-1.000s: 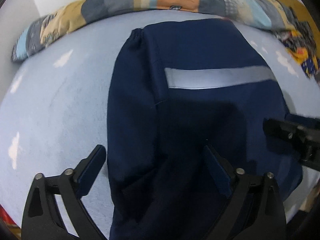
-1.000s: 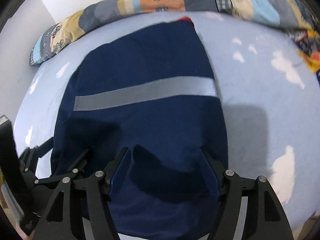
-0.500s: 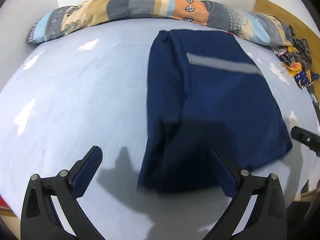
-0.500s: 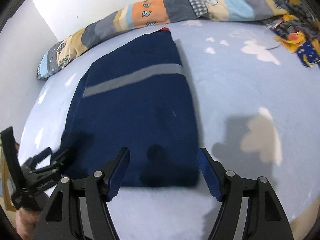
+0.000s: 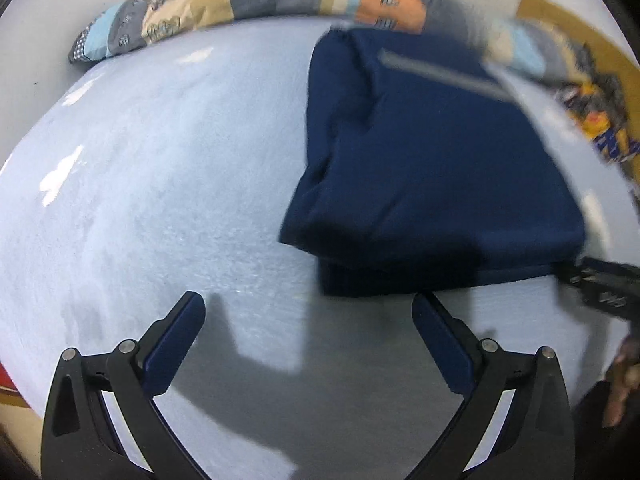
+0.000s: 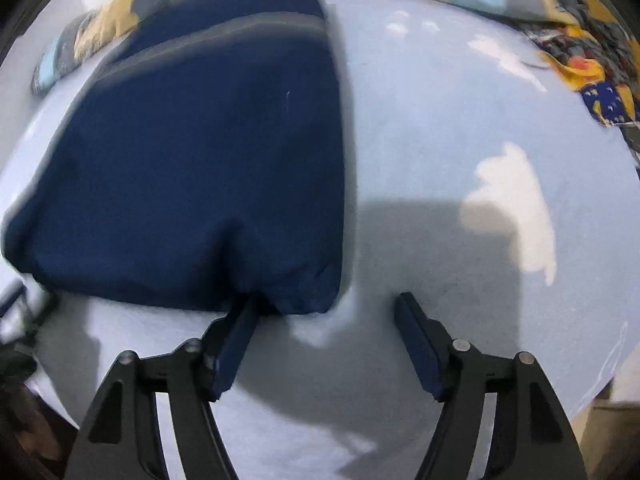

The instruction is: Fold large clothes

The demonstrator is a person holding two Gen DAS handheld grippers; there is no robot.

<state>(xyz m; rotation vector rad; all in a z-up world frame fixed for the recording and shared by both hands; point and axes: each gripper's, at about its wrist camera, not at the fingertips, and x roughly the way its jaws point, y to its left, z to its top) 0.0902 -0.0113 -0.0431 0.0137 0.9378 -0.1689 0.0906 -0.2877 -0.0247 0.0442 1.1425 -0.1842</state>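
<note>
Lying folded into a compact rectangle on the pale blue bed, the navy garment looks nearly finished; left gripper and right gripper both gape empty beside its near edge.

A pale blue cloud-print bed is carrying a folded navy garment, patchwork quilt lying along its far edge
</note>
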